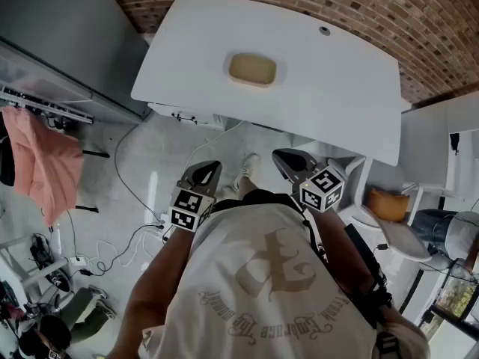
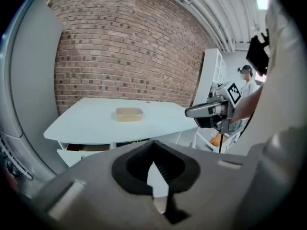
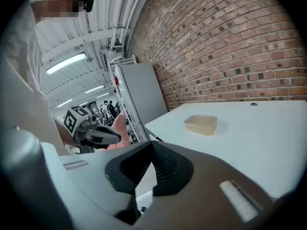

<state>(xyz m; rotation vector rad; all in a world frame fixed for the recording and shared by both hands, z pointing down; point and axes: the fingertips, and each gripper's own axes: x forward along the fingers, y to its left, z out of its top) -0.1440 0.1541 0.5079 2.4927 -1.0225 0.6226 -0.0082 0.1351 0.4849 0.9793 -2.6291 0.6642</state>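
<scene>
**Tongs closed, short of white table (image 1: 344, 88)**

Left gripper (image 1: 209, 170) and right gripper (image 1: 283, 158): jaws pinched together, nothing between, held at the person's waist above grey floor (image 1: 161, 144). Beige container (image 1: 253, 69) sits alone mid-table, well apart from both. Brick wall (image 1: 374, 10) behind table. Grey cabinet (image 1: 67, 43) at left, with pink cloth (image 1: 46, 167) hanging near it.

Open room all round the box (image 1: 252, 69) mid-table (image 1: 340, 88); approach free from the near edge, L or R of it; L gripper (image 1: 207, 172) & R gripper (image 1: 282, 159) sit short of that edge, over floor, jaws together; brick wall (image 1: 426, 21) closes the far side; grey cabinet (image 1: 67, 36) crowds the table's L end; white shelf (image 1: 426, 137) just beside its R end.
</scene>
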